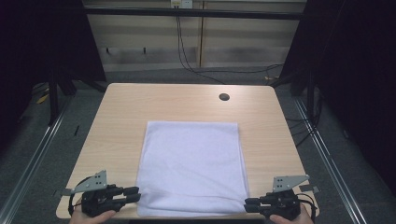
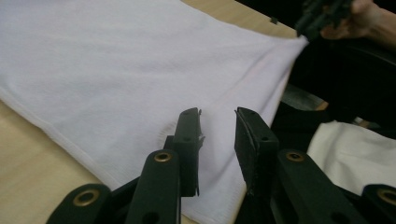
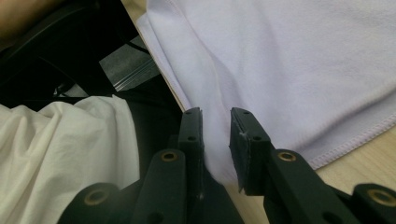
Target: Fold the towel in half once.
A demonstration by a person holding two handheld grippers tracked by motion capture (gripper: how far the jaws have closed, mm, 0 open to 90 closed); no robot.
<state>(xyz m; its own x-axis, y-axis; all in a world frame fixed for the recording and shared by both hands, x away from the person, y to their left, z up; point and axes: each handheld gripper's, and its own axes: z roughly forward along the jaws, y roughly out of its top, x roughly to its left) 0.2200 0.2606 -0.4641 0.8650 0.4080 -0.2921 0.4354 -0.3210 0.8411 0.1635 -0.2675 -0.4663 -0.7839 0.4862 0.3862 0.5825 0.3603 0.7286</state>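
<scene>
A white towel [image 1: 191, 163] lies flat on the wooden table [image 1: 126, 107], its near edge at the table's front edge. My left gripper [image 1: 136, 194] sits at the towel's near left corner, lying low and pointing inward. In the left gripper view its jaws [image 2: 217, 114] stand apart over the towel [image 2: 116, 60], and the pads do not press on it. My right gripper [image 1: 246, 204] is at the near right corner. In the right gripper view its jaws [image 3: 215, 112] are apart, with the towel's corner [image 3: 215, 154] loose between them.
A round cable hole [image 1: 224, 97] is in the table's far right part. Bare wood runs along both sides of the towel and behind it. The person's white garment [image 3: 60, 149] hangs below the front edge. Metal rails [image 1: 37, 149] flank the table on the floor.
</scene>
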